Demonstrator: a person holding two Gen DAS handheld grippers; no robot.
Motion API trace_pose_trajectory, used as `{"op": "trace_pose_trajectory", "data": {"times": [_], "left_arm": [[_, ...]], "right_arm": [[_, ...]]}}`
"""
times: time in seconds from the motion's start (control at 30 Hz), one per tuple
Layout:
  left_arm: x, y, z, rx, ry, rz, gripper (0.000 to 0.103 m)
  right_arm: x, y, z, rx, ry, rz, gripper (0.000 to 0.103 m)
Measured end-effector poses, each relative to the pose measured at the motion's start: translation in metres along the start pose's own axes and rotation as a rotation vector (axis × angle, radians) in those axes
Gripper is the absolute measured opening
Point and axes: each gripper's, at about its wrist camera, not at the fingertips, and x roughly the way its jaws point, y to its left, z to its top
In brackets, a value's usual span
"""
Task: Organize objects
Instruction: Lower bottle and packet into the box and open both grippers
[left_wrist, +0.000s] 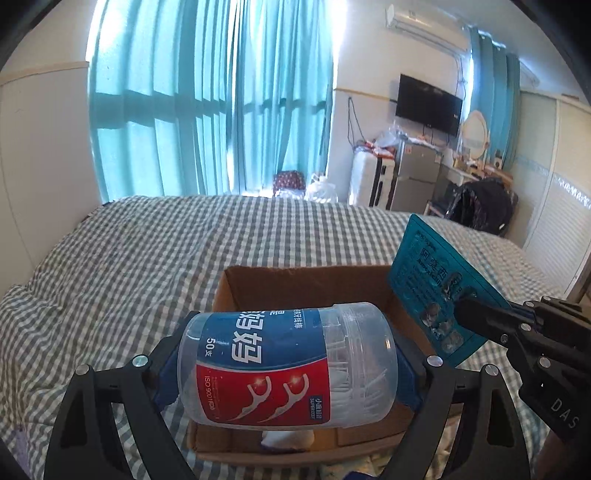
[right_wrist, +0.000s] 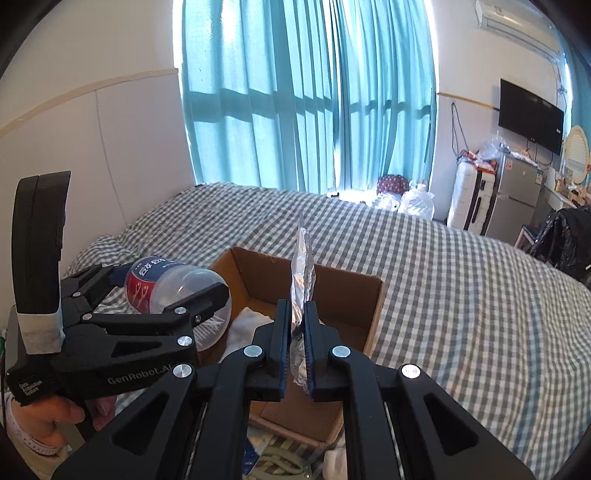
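My left gripper (left_wrist: 288, 363) is shut on a clear floss-pick jar (left_wrist: 288, 365) with a blue and red label, held sideways above the near edge of an open cardboard box (left_wrist: 314, 280). My right gripper (right_wrist: 296, 314) is shut on a teal blister pack of pills (right_wrist: 302, 273), seen edge-on as silver foil, above the box (right_wrist: 373, 314). In the left wrist view the pack (left_wrist: 432, 284) hangs over the box's right wall, held by the right gripper (left_wrist: 458, 302). In the right wrist view the left gripper (right_wrist: 173, 295) holds the jar (right_wrist: 170, 284) over the box's left side. White cloth (right_wrist: 247, 325) lies inside the box.
The box sits on a bed with a grey-white checked cover (left_wrist: 147, 251). Teal curtains (left_wrist: 207, 99) hang behind it. A wall TV (left_wrist: 428, 103), a small fridge (left_wrist: 413, 177) and a chair with dark clothes (left_wrist: 480, 203) stand at the far right. Cloth lies below the box's near edge (right_wrist: 280, 461).
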Motion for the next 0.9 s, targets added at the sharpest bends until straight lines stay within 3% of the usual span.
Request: {"op": "trace_pose_trajectory", "data": {"times": [0.23, 0.37, 0.43, 0.5, 0.57, 0.9], "left_arm": [[0.039, 0.004, -0.023, -0.015, 0.078, 0.011, 0.091], [0.036, 0.004, -0.029, -0.032, 0.079, 0.004, 0.092], [0.027, 0.004, -0.025, -0.028, 0.066, 0.01, 0.098], [0.016, 0.004, -0.02, -0.022, 0.043, 0.025, 0.1], [0.003, 0.004, -0.017, -0.014, 0.028, 0.035, 0.1], [-0.067, -0.003, -0.01, -0.001, -0.028, 0.076, 0.103]], "right_arm": [[0.037, -0.026, -0.026, 0.062, 0.068, 0.046, 0.007], [0.035, -0.037, -0.035, 0.089, 0.069, 0.051, 0.007], [0.03, -0.041, -0.037, 0.105, 0.069, 0.052, 0.008], [0.018, -0.043, -0.036, 0.112, 0.054, 0.049, 0.017], [0.006, -0.043, -0.034, 0.116, 0.031, 0.03, 0.052], [-0.082, -0.044, -0.028, 0.09, -0.055, -0.033, 0.064]]}}
